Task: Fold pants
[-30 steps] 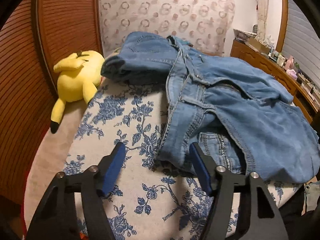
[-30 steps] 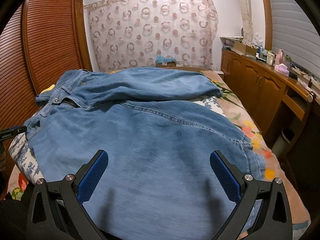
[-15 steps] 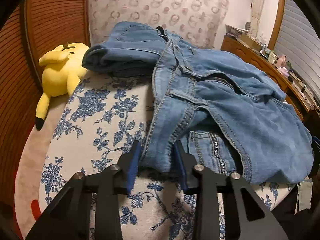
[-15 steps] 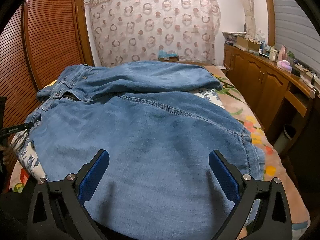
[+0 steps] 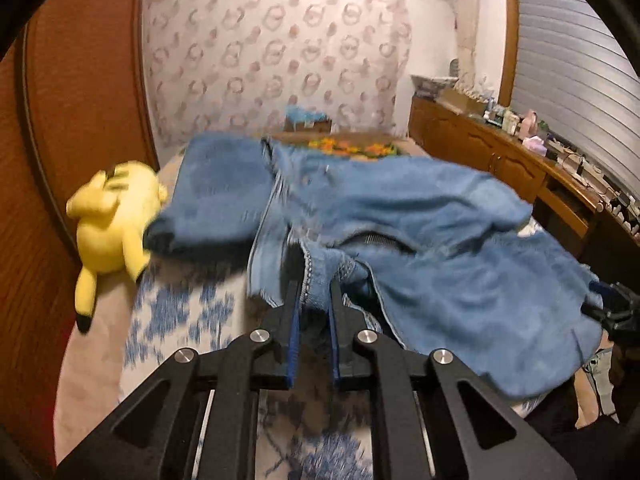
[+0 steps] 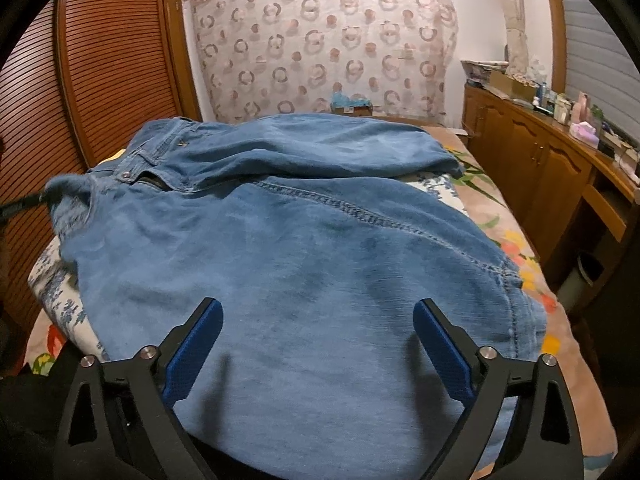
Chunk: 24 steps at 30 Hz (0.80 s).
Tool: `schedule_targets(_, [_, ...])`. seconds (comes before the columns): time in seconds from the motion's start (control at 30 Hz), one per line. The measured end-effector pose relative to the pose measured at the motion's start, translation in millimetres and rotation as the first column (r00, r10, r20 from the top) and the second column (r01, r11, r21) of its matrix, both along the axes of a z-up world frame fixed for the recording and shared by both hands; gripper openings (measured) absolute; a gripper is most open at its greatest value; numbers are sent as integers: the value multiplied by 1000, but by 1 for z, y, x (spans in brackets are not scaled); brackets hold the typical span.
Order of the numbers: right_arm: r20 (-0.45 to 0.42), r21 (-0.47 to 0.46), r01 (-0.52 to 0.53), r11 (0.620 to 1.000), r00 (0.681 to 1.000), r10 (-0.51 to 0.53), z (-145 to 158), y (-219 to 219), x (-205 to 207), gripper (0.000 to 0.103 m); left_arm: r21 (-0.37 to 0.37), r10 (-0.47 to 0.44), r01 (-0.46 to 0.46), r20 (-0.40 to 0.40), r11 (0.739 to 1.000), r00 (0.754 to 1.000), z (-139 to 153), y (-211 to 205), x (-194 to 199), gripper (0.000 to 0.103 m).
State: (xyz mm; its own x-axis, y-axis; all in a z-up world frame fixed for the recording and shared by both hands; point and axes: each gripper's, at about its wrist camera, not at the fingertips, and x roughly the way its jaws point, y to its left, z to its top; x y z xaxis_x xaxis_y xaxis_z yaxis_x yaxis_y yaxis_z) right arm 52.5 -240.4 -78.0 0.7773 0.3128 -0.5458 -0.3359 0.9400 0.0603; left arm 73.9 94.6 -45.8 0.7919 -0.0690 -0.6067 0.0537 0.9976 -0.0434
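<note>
In the left wrist view, the left gripper (image 5: 314, 292) has its jaws closing, and a fold of denim from the waist edge of the jeans (image 5: 432, 248) is pinched between the two blue pads (image 5: 295, 332). The pinched edge stands raised above the bed (image 5: 180, 320), which has a white cover with blue flowers. The rest of the jeans lies spread over the bed toward the right and the far side, with the open zipper visible near the middle. A yellow plush toy (image 5: 112, 220) lies on the left edge of the bed, touching the jeans. The picture is blurred. At the right edge, a small part of the right gripper (image 5: 616, 312) is visible beside the denim.

In the right wrist view, the right gripper (image 6: 318, 332) has its jaws wide apart but closing slowly. The jeans (image 6: 300, 260) lie flat under it, and the pads (image 6: 192, 356) do not press the cloth. The waistband is at the far left. A wooden cabinet (image 6: 532, 176) stands along the right wall.
</note>
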Motion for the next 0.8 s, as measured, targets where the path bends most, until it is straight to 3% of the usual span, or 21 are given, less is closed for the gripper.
schedule_targets(0.47, [-11,22,-47,999,999,47,9,-6,-4,90,37,-23,18,140,999,990,75,-16,64,12])
schedule_targets(0.8, [-13,36,-91,995,996,92,6,-10,-9,88,91,5,-13,90,996,996,56,-25,107,12])
